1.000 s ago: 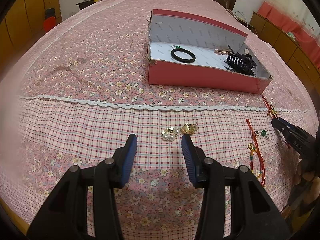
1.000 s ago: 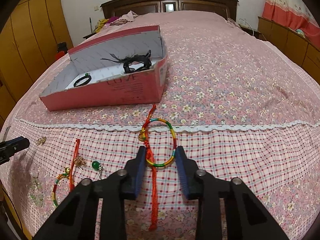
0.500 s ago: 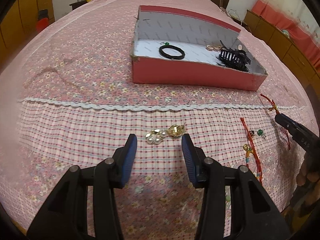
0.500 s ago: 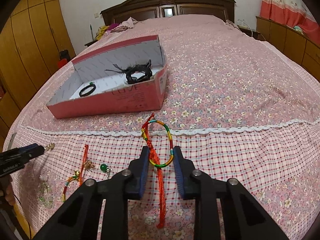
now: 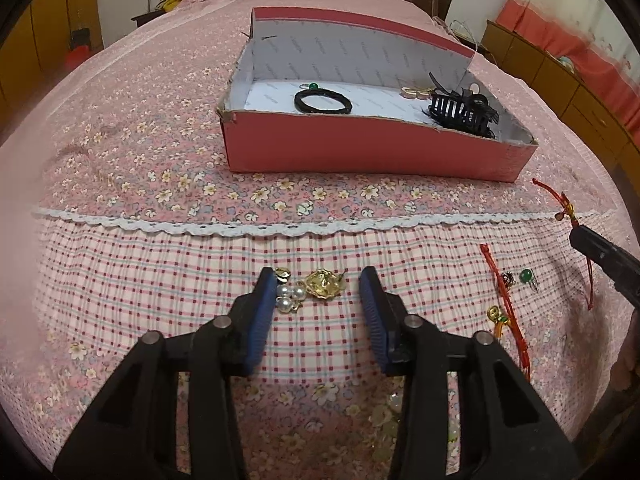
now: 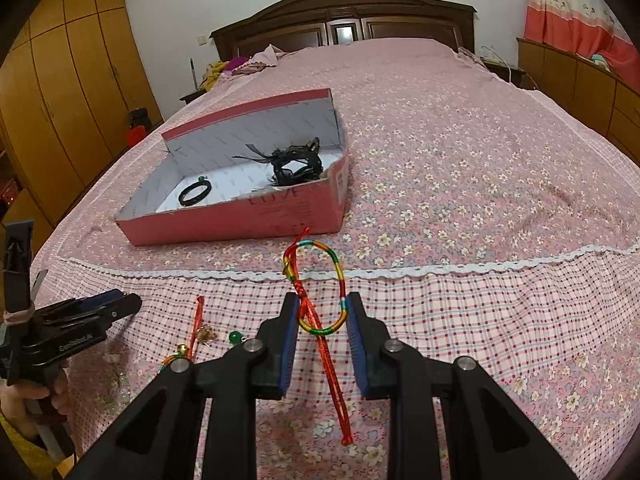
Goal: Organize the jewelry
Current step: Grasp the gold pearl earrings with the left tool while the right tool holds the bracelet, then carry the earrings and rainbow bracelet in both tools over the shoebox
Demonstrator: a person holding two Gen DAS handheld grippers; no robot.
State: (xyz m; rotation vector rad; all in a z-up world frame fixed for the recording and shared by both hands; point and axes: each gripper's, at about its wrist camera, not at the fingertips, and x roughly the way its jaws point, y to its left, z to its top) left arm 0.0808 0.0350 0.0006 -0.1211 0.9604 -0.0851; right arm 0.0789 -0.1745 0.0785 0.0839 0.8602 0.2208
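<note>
Even, warm indoor light, moderately bright; source not in view. Shadows soft and faint: a thin one under my left tool [image 5: 318, 296] on the bed [image 5: 120, 152]. No hard glare. Strong fisheye bowing in both views, black vignette at the corners. Curtain [image 5: 576, 36] at 2 o'clock in the left view smeared by blur. Bedspread at 6 o'clock goes soft. Box [image 6: 240, 216] sharp in the right view.
</note>
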